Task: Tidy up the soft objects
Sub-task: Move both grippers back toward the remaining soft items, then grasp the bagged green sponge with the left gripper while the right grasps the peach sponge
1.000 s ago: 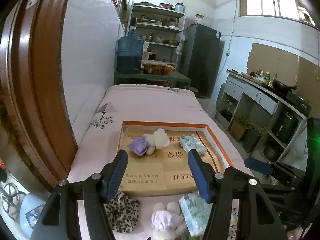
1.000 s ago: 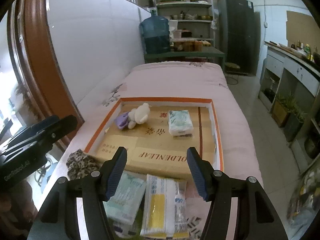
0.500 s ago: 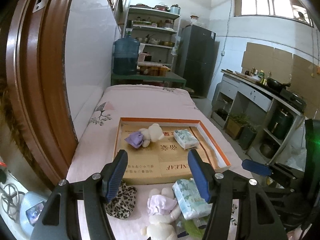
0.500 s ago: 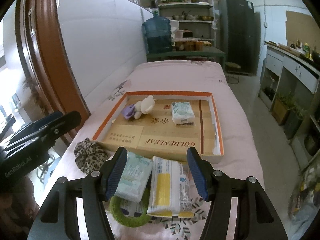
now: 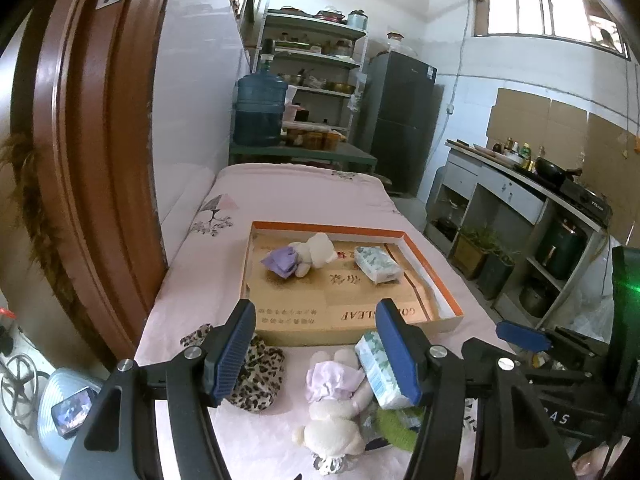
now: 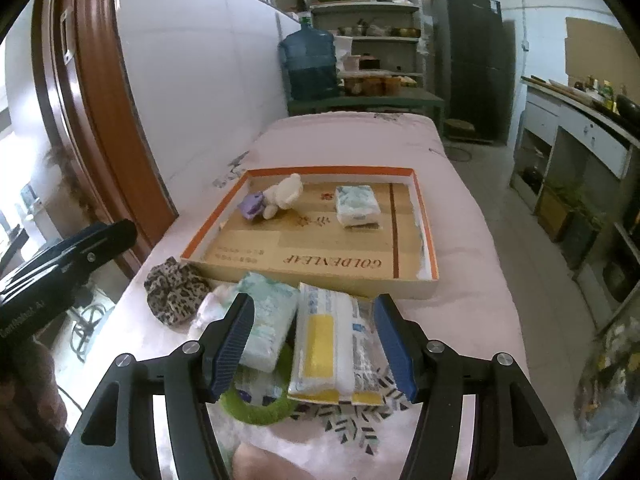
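Note:
A shallow cardboard box with an orange rim [image 5: 434,276] [image 6: 425,216] lies on the pink table. In it are a white teddy with purple cloth [image 5: 304,258] [image 6: 276,200] and a tissue pack [image 5: 377,264] [image 6: 357,204]. In front of the box lie a leopard-print cloth [image 5: 256,376] [image 6: 174,286], a second teddy [image 5: 336,404], a green-white tissue pack [image 5: 378,372] [image 6: 270,320], a yellow-striped pack [image 6: 332,344] and a green ring [image 6: 260,404]. My left gripper [image 5: 316,350] is open above the teddy. My right gripper [image 6: 314,340] is open above the packs.
A brown door frame [image 5: 92,160] stands at the left. A water jug [image 5: 260,110], shelves [image 5: 316,60] and a dark fridge [image 5: 404,120] stand behind the table. A kitchen counter [image 5: 532,192] runs along the right.
Both grippers have pulled back and up from the box. More of the loose items in front of the box show now. Both stay open.

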### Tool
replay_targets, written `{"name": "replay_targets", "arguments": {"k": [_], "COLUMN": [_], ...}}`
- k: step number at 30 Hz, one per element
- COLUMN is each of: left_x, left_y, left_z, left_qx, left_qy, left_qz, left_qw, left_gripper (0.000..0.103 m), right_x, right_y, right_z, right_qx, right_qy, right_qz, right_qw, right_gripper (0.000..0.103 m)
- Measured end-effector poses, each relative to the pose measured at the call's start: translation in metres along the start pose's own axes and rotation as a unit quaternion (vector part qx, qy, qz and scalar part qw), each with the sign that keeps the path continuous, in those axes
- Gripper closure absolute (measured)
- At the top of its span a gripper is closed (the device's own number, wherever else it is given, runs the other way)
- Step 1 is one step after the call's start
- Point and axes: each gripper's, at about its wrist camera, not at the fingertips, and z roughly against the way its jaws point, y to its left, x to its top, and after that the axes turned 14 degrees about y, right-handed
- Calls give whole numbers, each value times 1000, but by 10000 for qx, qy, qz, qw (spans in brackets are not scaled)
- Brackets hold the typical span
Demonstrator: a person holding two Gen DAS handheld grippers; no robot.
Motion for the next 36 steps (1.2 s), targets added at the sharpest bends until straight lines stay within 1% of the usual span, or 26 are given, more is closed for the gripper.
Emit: {"name": "replay_targets", "arguments": {"k": [7,13,20,24,27,32,36], "left_x": [-15,-36,-67,-84,-94,-110,-118], "left_y": [1,-8,-15,-17,-20,-22,-25], "left_z": [3,7,10,12,11,8,3], "left_qx": [-76,-228,-640,-784,-839,-1009,-1152], "left_qy": [-12,79,279,390,515,721,868], "left_qz": [-45,-242,-299,-291,-315,-398,-472], "left_qw": [10000,9994,9971,9957,9946,9915,9884], "left_gripper": [41,41,41,41,41,41,41], "right_x": [-24,-48,-76,-87,-94,-106,-111], "right_y": [0,4,3,1,5,14,16], "right_z": [3,6,3,1,-1,-8,-15], "right_qx": [41,31,202,360,465,500,589], "right_qy": [64,80,251,353,450,607,732], "right_qz": [98,300,348,304,381,564,583], "right_qw": [9999,9995,9989,9983,9972,9953,9939], "right_gripper": [39,39,39,39,39,39,39]}}
